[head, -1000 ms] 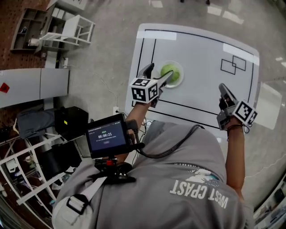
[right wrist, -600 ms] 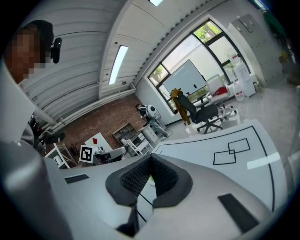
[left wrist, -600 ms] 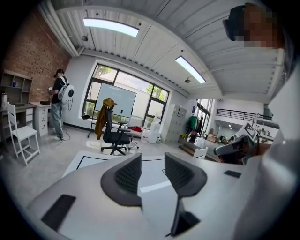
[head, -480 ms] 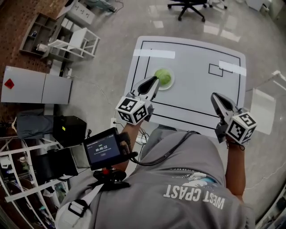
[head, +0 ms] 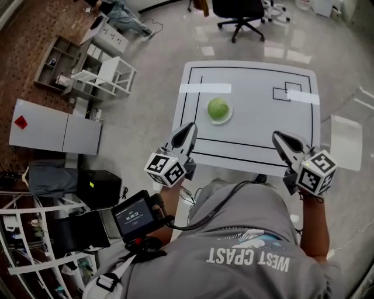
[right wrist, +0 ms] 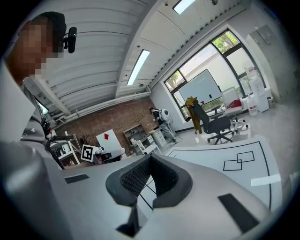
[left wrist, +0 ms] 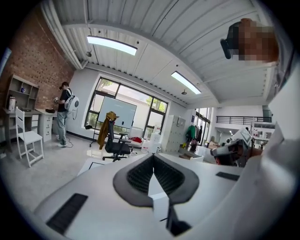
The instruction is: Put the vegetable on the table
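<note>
A round green vegetable [head: 218,108] rests on a small pale plate [head: 228,115] in the left half of the white table [head: 257,125]. My left gripper [head: 190,127] hangs over the table's near left edge, well short of the vegetable, its jaws shut on nothing. In the left gripper view the left gripper [left wrist: 153,161] points up into the room with its pads together. My right gripper [head: 278,138] hovers over the near right edge, also shut and empty. The right gripper view shows the right gripper [right wrist: 151,161] closed, with the table's black lines beyond it.
Black border lines, two tape strips [head: 204,88] and two overlapping square outlines [head: 286,91] mark the table. A black office chair [head: 236,11] stands beyond it. To the left are a white chair [head: 108,76], shelves [head: 55,70] and a grey cabinet [head: 52,131]. A person [left wrist: 63,112] stands far off.
The left gripper was open beside the vegetable; it has shut and drawn back to the near edge. The right gripper also pulled back a little. The vegetable stays on its plate.
</note>
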The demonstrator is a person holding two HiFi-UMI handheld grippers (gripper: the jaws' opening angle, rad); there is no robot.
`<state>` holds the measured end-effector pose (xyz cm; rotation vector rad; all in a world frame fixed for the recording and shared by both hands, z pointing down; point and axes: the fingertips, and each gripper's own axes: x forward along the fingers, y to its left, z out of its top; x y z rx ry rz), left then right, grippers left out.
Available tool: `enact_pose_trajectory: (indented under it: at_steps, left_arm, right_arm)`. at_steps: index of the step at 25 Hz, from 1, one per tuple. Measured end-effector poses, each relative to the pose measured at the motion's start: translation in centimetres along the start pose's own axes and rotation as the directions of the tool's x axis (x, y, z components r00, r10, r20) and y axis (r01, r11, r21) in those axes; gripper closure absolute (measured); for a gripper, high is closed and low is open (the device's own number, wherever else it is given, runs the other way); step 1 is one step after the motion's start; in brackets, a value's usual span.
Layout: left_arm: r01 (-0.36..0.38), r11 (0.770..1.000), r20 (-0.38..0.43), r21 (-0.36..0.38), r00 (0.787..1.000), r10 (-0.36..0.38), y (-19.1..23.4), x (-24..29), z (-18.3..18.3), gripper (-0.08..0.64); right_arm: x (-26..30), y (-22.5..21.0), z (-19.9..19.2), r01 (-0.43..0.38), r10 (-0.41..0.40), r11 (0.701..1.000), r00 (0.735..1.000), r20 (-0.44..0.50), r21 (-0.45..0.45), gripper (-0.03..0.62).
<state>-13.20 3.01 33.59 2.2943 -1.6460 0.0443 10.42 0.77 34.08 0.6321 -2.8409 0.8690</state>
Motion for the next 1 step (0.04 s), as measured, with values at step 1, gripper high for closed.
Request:
enact_pose_trajectory:
  at_steps: [1]
  left_arm:
    - [-0.008,1.0,0.004,-0.017,1.0,0.008,0.39,-0.69,0.19,0.551]
  right_arm:
    - [0.09,0.53,0.01,-0.002,0.002,1.0,1.0,-0.008,-0.004,0.586]
